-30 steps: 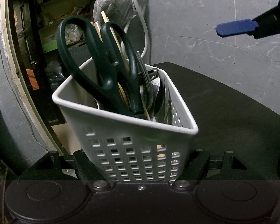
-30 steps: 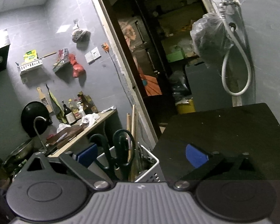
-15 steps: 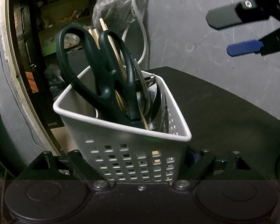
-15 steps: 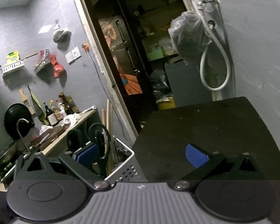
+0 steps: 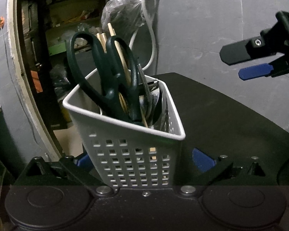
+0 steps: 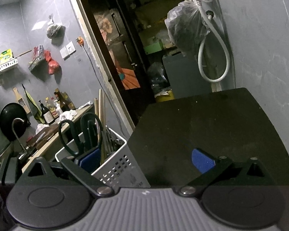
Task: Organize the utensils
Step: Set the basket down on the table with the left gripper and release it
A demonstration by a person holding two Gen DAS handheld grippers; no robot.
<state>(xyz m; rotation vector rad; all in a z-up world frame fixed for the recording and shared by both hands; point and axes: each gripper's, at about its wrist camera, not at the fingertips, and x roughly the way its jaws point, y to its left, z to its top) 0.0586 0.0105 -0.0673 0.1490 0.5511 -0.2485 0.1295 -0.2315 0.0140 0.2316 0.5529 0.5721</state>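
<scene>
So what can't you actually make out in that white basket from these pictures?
- Left wrist view: the scissors' blades, hidden by the white basket's wall.
- The metal utensils behind the scissors: too dark and crowded to name.
- Right wrist view: the basket's near side, hidden by the right tongs.

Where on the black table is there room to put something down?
The black table is bare from the white basket across to the grey wall. The basket is crowded with scissors and chopsticks.
</scene>
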